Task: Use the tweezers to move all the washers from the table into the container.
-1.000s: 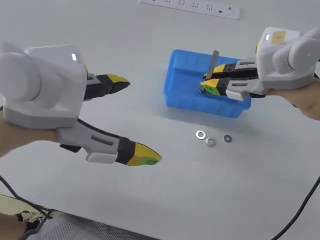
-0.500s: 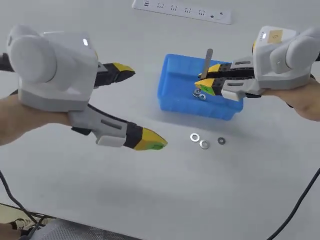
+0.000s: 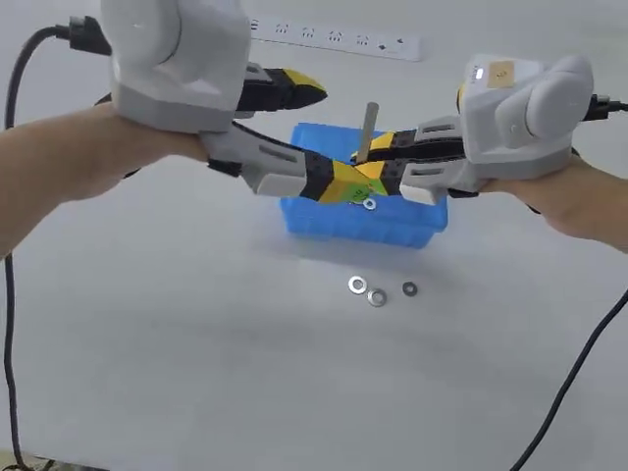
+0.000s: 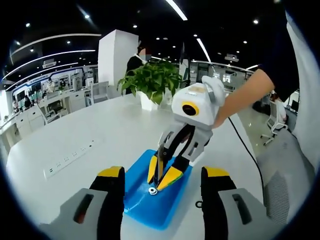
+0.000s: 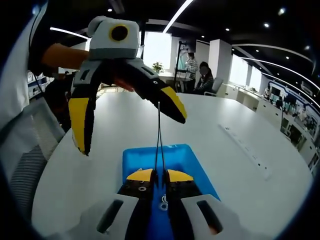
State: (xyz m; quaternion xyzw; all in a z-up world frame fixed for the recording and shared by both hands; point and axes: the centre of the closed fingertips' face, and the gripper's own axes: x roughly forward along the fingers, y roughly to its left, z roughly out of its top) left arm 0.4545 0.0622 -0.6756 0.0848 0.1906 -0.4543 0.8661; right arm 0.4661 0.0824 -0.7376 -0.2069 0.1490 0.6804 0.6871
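Holding the tweezers [image 3: 366, 132] pinched in your right gripper [image 3: 378, 169], you seem to dangle one washer [image 3: 369, 204] over the blue container [image 3: 324, 218], while three washers [image 3: 377, 291] lie on the table [image 3: 196, 343] and your left gripper [image 3: 332, 137] gapes wide.

The left gripper [image 3: 332, 137] has swung in from well left of the container [image 3: 353, 226] to right over it. Its lower jaw now lies across the container's near-left part, with the tip just beside the tips of the right gripper [image 3: 373, 162]. Its upper jaw reaches above the container's far-left corner. Earlier, both jaws were clear of the container.
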